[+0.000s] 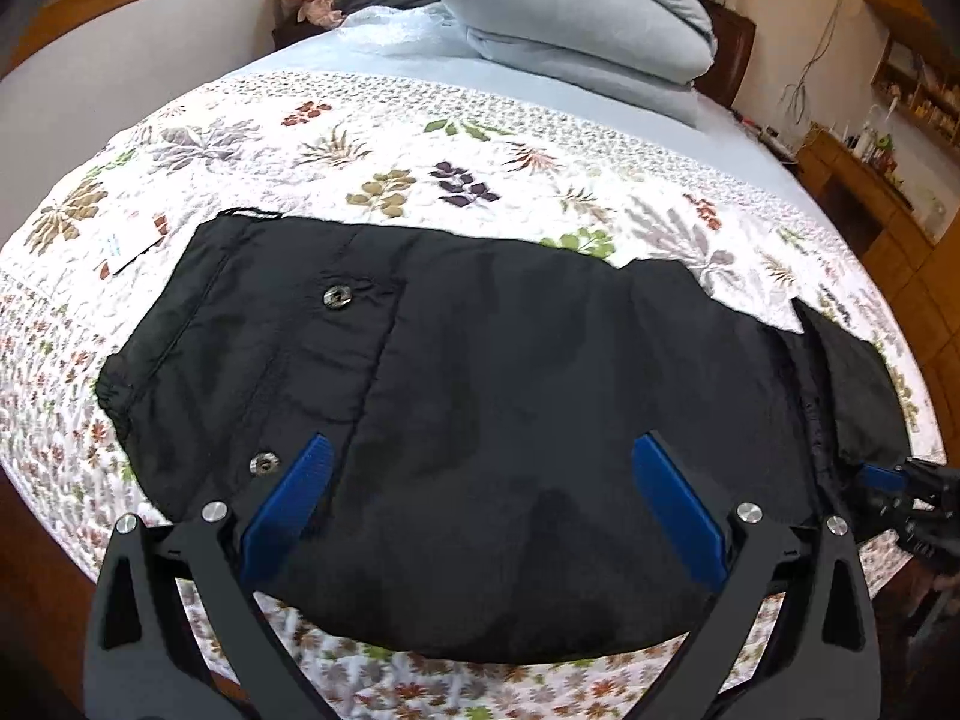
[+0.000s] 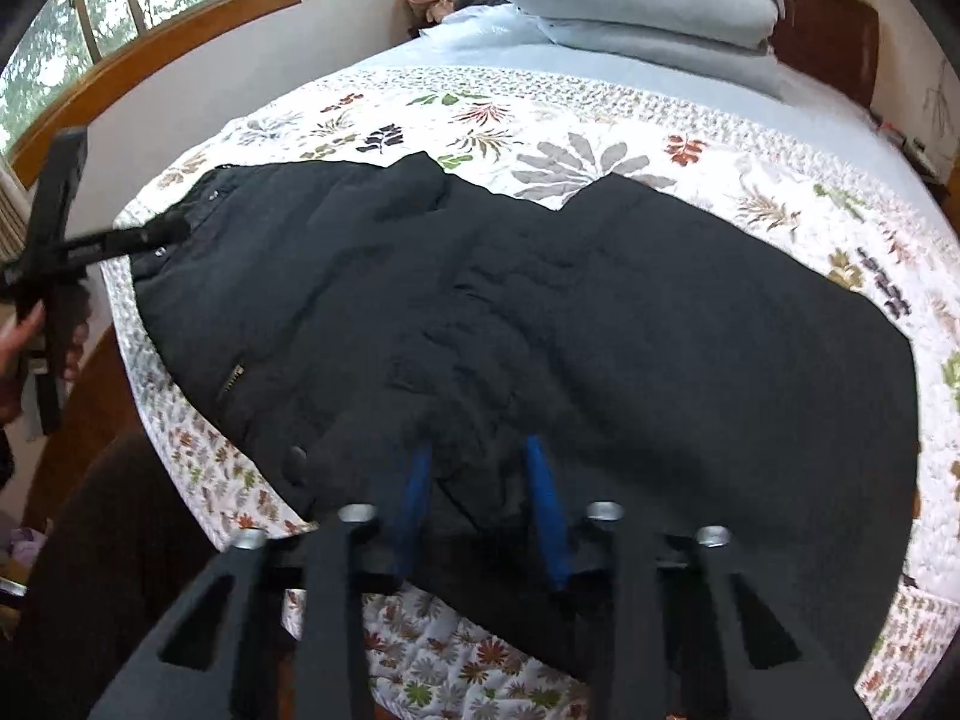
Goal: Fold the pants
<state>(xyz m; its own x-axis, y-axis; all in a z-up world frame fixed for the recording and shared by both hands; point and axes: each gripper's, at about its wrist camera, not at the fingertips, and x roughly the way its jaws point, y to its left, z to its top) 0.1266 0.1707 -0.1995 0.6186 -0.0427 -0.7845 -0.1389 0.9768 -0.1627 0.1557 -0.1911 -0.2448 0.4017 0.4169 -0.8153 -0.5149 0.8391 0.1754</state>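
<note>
We log black pants flat on the floral quilt, folded grey duvet beyond. Left gripper: jaws wide above pants. Right gripper: jaws narrowed around bunched pants fabric.

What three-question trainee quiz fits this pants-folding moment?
1. True or false: the left gripper has its jaws wide apart above the black pants.
2. Which lies at the far end of the bed? A) folded grey bedding B) a laptop C) a basket
3. Fill in: the pants lie on a floral ____.

Key: 1 true. 2 A. 3 quilt.
</note>
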